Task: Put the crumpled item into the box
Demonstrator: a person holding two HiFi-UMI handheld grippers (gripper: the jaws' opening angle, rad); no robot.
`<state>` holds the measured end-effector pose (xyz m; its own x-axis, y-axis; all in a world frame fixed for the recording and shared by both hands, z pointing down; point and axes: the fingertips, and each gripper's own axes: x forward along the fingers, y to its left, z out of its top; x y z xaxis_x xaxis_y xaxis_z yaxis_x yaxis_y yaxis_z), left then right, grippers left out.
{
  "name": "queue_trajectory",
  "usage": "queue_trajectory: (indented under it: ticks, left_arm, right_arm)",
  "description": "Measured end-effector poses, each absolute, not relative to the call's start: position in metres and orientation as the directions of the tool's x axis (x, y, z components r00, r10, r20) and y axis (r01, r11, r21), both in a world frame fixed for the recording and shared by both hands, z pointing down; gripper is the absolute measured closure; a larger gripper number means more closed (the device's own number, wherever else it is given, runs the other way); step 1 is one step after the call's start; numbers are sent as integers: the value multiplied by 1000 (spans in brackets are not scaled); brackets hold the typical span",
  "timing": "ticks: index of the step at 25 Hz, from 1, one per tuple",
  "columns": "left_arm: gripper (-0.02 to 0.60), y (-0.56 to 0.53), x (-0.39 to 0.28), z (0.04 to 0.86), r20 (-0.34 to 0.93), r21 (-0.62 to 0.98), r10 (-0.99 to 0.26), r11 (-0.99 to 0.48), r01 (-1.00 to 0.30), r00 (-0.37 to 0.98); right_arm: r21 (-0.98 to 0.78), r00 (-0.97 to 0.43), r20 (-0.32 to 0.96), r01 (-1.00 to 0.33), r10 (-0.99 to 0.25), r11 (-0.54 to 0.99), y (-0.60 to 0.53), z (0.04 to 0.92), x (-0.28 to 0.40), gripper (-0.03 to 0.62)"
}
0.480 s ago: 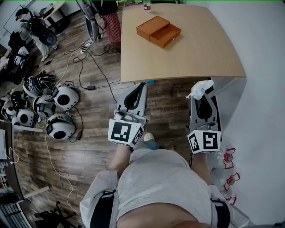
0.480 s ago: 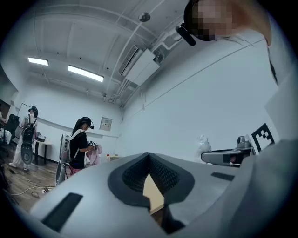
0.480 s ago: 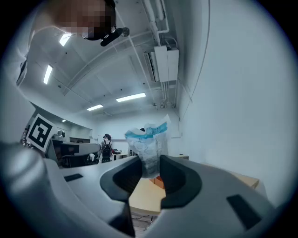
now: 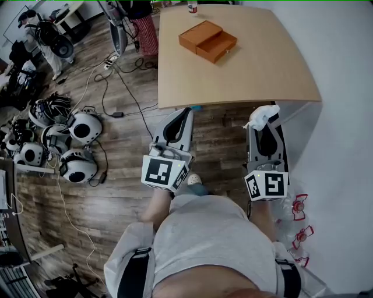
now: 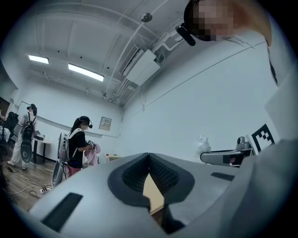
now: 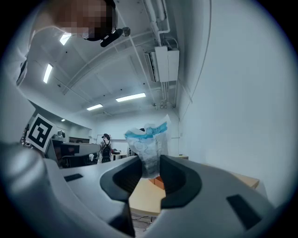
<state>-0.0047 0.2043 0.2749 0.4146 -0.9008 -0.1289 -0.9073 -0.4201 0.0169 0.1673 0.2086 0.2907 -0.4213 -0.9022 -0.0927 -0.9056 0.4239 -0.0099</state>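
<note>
My right gripper [image 4: 263,116] is shut on a crumpled white and blue wrapper [image 4: 260,117] [image 6: 148,148], which sticks up from between its jaws just short of the table's near edge. The orange box [image 4: 207,40] with its drawer pulled open sits on the far part of the wooden table [image 4: 256,70]; a bit of the box [image 6: 158,182] shows past the jaws in the right gripper view. My left gripper [image 4: 185,111] [image 5: 149,158] is held beside it at the table's near edge, its jaws shut with nothing between them.
A small bottle [image 4: 192,7] stands at the table's far edge. Cables [image 4: 116,87] and several round white headsets [image 4: 76,145] lie on the wood floor to the left. A white wall [image 4: 344,116] runs along the right. People [image 5: 79,144] stand across the room.
</note>
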Motion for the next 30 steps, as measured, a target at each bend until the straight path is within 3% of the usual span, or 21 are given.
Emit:
queue_trajectory:
  ticks: [30]
  left_arm:
    - [568, 95, -35, 281, -165, 15, -872, -470, -883, 461]
  right_arm:
    - [-40, -373, -111, -925, -921, 379, 104, 299, 135, 477]
